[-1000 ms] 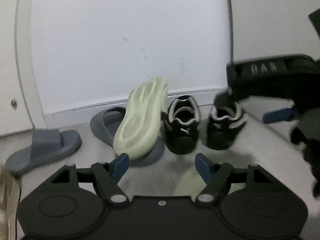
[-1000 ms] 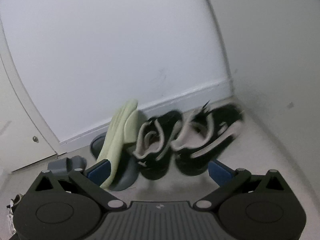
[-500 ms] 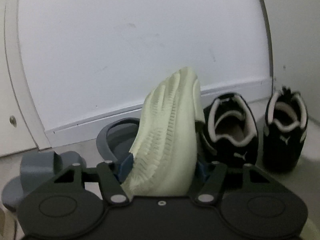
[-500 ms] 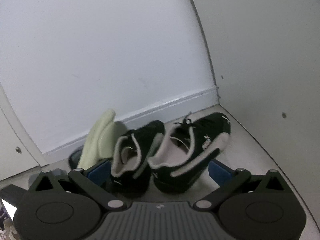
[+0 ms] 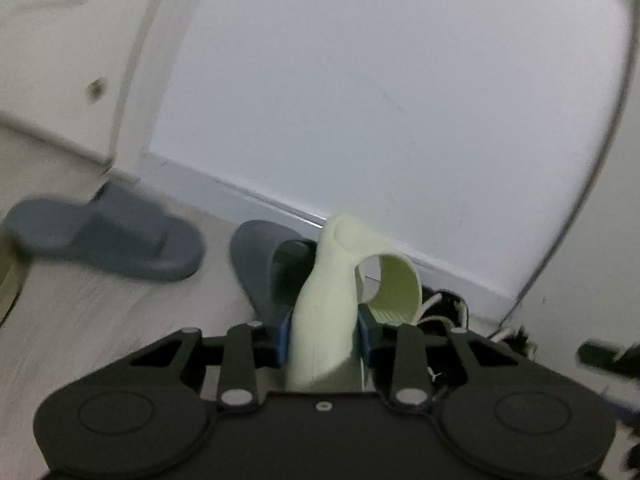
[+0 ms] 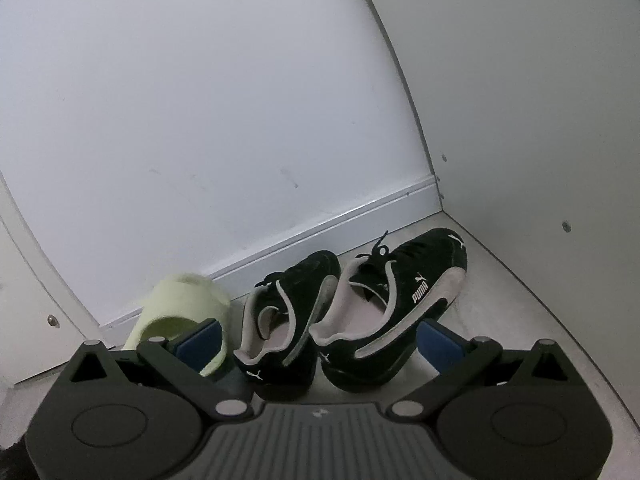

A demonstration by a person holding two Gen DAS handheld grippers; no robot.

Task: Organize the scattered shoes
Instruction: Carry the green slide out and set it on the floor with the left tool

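1. The two black sneakers (image 6: 352, 312) stand side by side in the corner by the wall, so that pair looks sorted.
2. Two grey slides (image 5: 108, 236) lie apart on the floor, unpaired, one under the green slide (image 5: 332, 312); these are left to do.
3. The left gripper (image 5: 323, 336) has just been closing; its pads now pinch the green slide, held on edge, strap to the right.
4. The right gripper (image 6: 316, 342) stands wide and empty, just behind the sneakers' heels.
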